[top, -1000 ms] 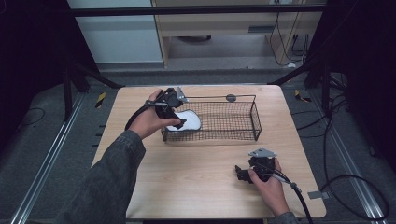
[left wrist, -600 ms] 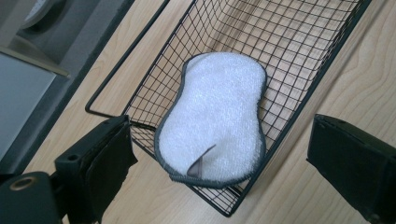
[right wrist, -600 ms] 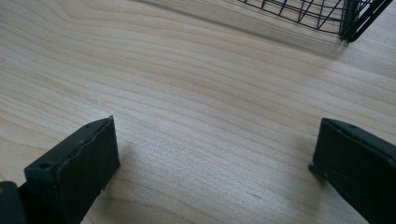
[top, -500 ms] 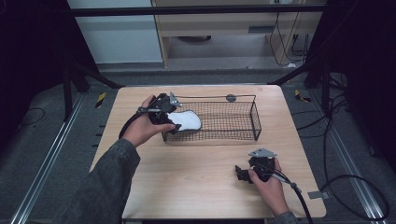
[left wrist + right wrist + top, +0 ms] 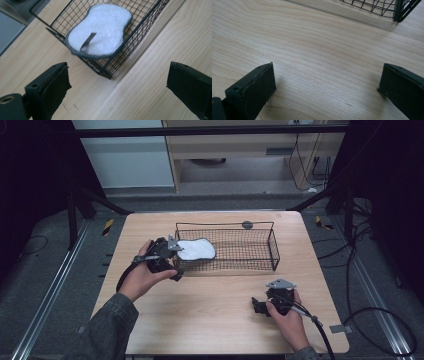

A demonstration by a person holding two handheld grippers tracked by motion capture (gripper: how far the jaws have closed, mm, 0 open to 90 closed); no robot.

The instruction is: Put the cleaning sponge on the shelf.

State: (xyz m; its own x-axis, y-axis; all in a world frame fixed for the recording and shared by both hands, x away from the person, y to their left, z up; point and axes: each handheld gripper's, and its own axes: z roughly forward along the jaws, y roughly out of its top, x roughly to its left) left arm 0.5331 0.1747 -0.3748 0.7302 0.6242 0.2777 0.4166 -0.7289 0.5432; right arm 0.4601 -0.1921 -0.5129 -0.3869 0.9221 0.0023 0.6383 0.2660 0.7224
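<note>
A white pad (image 5: pixel 98 31) with a grey edge and a small grey loop lies at the left end of a black wire basket (image 5: pixel 245 251), its near edge propped up on the basket's corner rim, as the left gripper view shows. The basket stands on the far half of a light wooden bench (image 5: pixel 210 300); a small dark round thing (image 5: pixel 247 224) sits at the basket's far rim. The left claw (image 5: pixel 172 265), held in the person's left hand (image 5: pixel 140 277), hovers just beside the basket's left end, its two black jaws spread wide with nothing between them, and the pad lies apart from both jaws. In the left gripper view that claw (image 5: pixel 117 90) looks down on the pad and the basket corner from above the bare wood. The right claw (image 5: pixel 260 306), held in the person's right hand (image 5: pixel 290 320), sits low over the near right part of the bench, well apart from the basket; its jaws also stand wide and empty, with only wood grain between them in the right gripper view (image 5: pixel 327 90). A cable (image 5: pixel 320 335) trails from it toward the bench's near edge.
</note>
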